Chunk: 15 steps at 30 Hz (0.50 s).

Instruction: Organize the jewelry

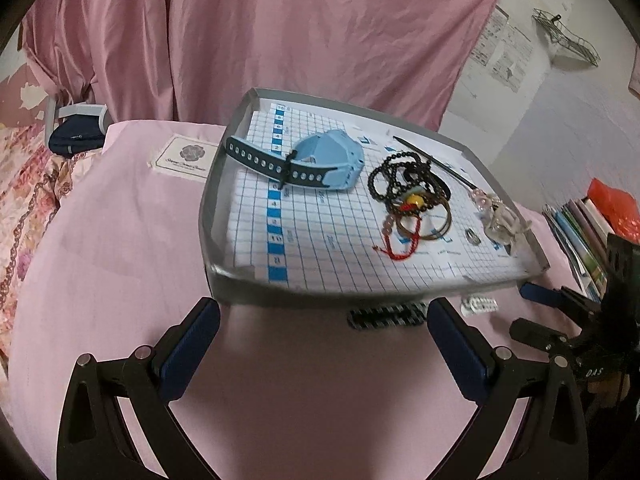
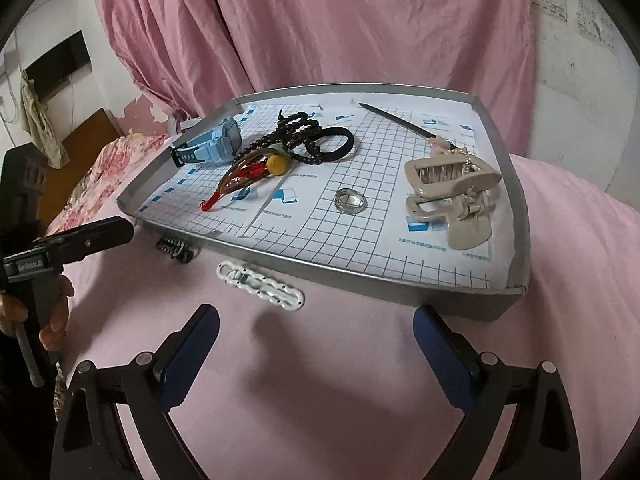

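A grey tray lined with gridded paper lies on a pink sheet. In it are a light-blue watch, a tangle of black bead bracelets with a yellow bead and red cord, a silver ring, a beige hair claw and a dark hair stick. Outside the tray's near edge lie a white hair clip and a black patterned clip. My left gripper and right gripper both stand open and empty, short of the tray.
Pink cloth hangs behind the tray. A floral bedspread lies left. Books and a red bag sit at the right. The right gripper's body shows in the left view; the left gripper's finger and a hand show in the right view.
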Available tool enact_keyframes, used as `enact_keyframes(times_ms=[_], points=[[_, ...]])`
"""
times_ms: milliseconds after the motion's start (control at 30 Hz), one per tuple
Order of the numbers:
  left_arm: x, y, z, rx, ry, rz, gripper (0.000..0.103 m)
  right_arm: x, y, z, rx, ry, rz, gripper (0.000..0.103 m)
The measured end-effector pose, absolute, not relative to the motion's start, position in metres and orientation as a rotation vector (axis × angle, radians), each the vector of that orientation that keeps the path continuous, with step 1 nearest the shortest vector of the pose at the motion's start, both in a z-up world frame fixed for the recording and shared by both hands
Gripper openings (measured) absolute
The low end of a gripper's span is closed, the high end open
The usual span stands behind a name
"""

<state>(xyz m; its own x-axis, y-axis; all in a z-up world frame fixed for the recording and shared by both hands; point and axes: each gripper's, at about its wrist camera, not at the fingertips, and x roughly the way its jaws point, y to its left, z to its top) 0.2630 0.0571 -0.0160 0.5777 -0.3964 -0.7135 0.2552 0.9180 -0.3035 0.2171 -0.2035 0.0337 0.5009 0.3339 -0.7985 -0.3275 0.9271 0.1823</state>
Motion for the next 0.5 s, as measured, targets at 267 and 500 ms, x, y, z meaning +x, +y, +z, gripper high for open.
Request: enact_keyframes(times_ms=[267,500], points=[[0.278,0.064,-0.015,-0.21,0.884,-0.38,0.101,0.216,-0.202,0.035,0.01,0.964,0.395,0.098],[0.274,0.064,-0.014,-0.208,0.874,-0.395,0.101,0.209,-0.189,0.034,-0.029,0.965,0.424,0.098]])
